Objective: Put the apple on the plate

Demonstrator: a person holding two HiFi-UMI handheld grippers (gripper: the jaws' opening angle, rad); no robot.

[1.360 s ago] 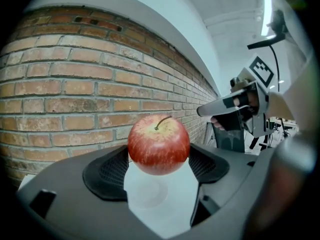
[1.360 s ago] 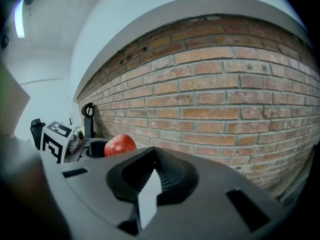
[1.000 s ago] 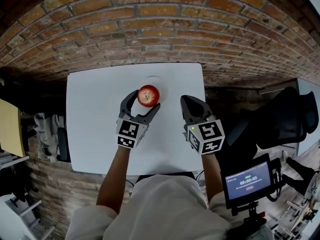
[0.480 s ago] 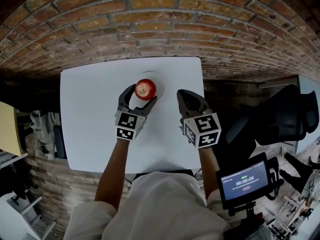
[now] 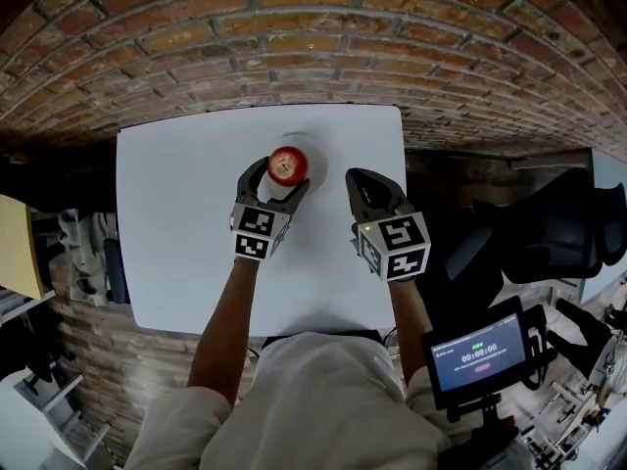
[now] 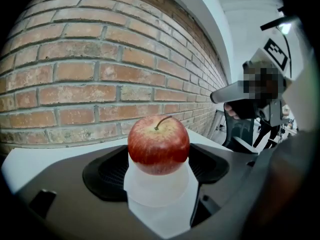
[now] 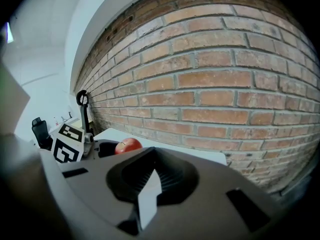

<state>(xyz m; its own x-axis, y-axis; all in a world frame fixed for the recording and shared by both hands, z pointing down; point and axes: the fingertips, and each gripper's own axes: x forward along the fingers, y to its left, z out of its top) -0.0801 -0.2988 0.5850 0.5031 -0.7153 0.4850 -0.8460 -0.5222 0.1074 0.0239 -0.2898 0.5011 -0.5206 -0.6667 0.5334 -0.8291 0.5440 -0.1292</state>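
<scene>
Here the left gripper (image 5: 284,172) has its 2 jaws clamped on the sides of the red apple (image 6: 159,145), right above the white plate (image 6: 157,186) by the table's (image 5: 176,223) far edge. The right gripper (image 5: 357,179) is nearly closed and empty, near the right edge.

Even, bright light washes the white desk (image 5: 176,262) nearly featureless; fisheye lenses bow the brick wall (image 5: 294,57), corners dark.

Lab-like recording room, bare brick wall (image 5: 313,57), white table (image 5: 176,223), timer screen (image 5: 477,352), black office chair (image 5: 558,233)
</scene>
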